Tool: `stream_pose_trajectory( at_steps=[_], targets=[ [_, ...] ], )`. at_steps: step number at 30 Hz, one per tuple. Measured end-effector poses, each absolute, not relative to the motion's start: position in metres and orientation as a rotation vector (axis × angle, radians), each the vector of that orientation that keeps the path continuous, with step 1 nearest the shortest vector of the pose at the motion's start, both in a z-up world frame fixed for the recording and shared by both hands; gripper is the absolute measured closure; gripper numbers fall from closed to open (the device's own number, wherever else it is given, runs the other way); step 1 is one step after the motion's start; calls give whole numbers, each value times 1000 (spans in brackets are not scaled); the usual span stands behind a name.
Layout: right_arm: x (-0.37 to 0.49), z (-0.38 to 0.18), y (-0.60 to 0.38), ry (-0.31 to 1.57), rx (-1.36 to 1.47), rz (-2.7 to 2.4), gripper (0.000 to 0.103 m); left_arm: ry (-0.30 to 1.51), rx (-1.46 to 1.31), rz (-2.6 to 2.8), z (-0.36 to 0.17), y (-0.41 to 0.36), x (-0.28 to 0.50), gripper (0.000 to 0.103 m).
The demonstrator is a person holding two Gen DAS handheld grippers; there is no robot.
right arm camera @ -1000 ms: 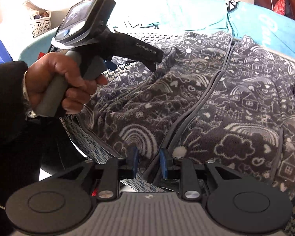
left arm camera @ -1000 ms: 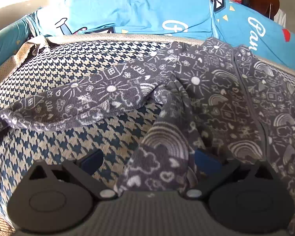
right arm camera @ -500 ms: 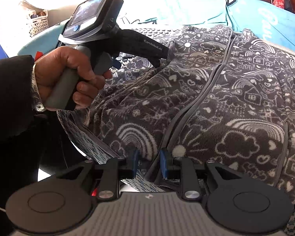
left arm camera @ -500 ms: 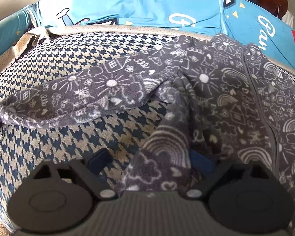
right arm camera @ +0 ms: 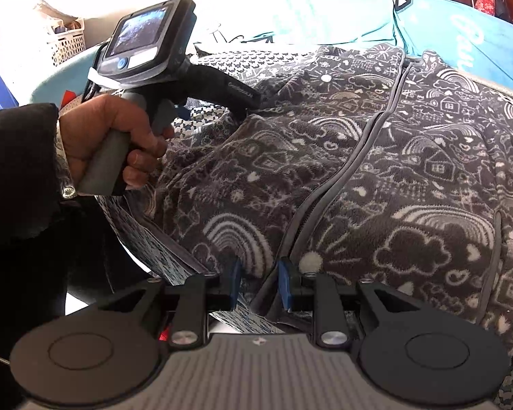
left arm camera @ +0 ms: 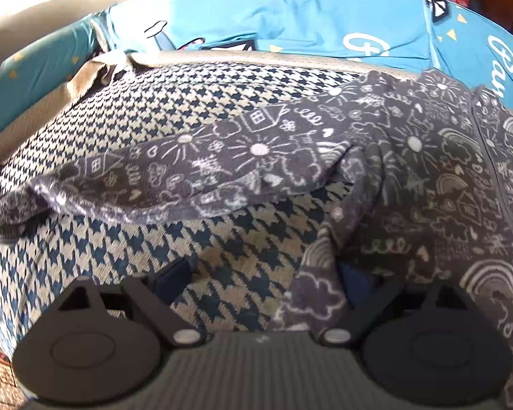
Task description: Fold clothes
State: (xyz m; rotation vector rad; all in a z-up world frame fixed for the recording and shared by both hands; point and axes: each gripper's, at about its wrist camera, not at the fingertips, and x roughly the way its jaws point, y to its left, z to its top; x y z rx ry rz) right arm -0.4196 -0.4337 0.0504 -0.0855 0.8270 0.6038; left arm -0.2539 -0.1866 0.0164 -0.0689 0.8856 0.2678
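Fleece jacket (right arm camera: 376, 171) flat on houndstooth cover (left arm camera: 195, 102), sleeve (left arm camera: 195, 171) stretched left; nothing folded yet. Left hand-held gripper (left arm camera: 263, 280) opening, hem edge between jaws. Right hand-held gripper (right arm camera: 258, 285) pinching near hem.

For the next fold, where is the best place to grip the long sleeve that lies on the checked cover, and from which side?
Probably grip the sleeve near its cuff, its free end at the left of the left wrist view. Come from the near edge, where it lies flat and single on the checked cover, so one finger can slide under. The left gripper is opening; only the jacket's hem is between its jaws.
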Motion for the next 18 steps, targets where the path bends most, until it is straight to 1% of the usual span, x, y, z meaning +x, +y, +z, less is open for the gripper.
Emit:
stream_pose_trajectory(
  at_steps=[6, 8, 13, 15, 18],
  targets=[
    [-421, 59, -446, 772, -44, 583, 79, 895, -96, 300, 18, -177, -258, 5],
    [-422, 64, -452, 740, -22, 572, 79, 902, -119, 306, 18, -173, -259, 3],
    [-421, 71, -466, 663, -7, 446, 79, 911, -164, 305, 18, -167, -263, 2],
    [-417, 70, -472, 665, 3, 377, 79, 909, -169, 303, 19, -166, -265, 2],
    [-406, 62, -482, 724, 31, 263, 79, 912, -172, 306, 20, -165, -268, 2]
  ],
)
